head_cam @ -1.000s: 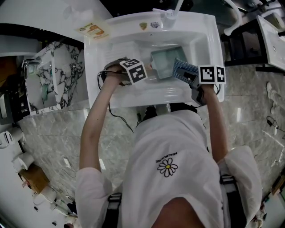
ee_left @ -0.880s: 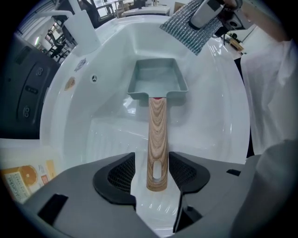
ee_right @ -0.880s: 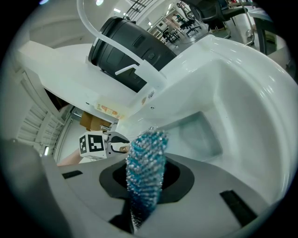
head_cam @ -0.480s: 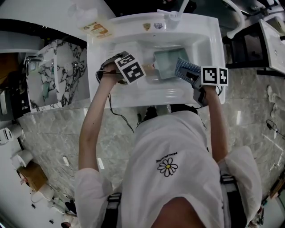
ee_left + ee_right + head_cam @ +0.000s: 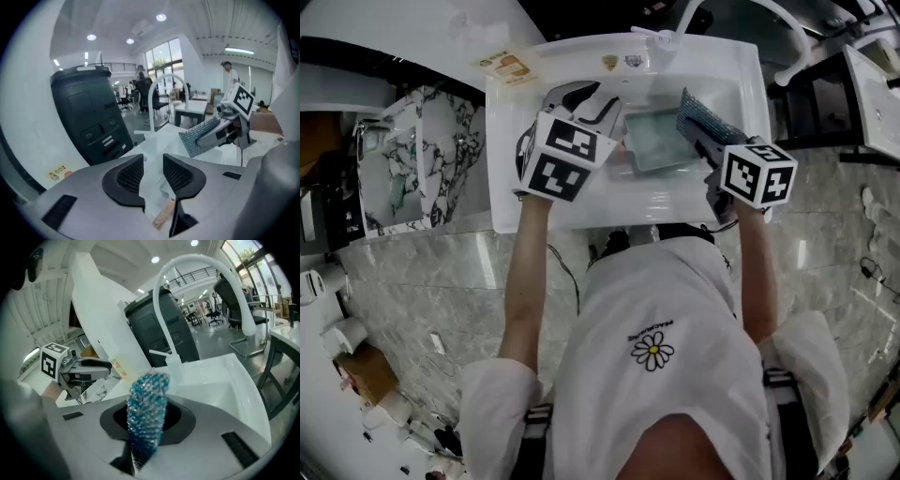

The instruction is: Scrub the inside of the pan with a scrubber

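A teal rectangular pan (image 5: 661, 141) lies in the white sink (image 5: 581, 202). My left gripper (image 5: 598, 105) hangs above the sink to the pan's left, apart from it. In the left gripper view its jaws (image 5: 153, 161) stand open with a narrow gap; they have just been closing, with nothing pressed between the pads. Through the gap show the pale basin and a tan handle end (image 5: 164, 216) below. My right gripper (image 5: 705, 139) is shut on the blue mesh scrubber (image 5: 698, 117), held over the pan's right edge. The scrubber (image 5: 146, 404) sticks up between the right jaws.
A curved white faucet (image 5: 206, 273) arches over the back of the sink, with a small white bottle (image 5: 171, 363) beside it. A dark bin-like unit (image 5: 89, 117) stands behind the sink. A printed card (image 5: 504, 64) lies on the counter at the left. A marble floor lies below.
My left gripper has risen from the pan's handle end and turned, its marker cube now facing up. The right gripper has lifted the scrubber a little. The pan stays in the sink.
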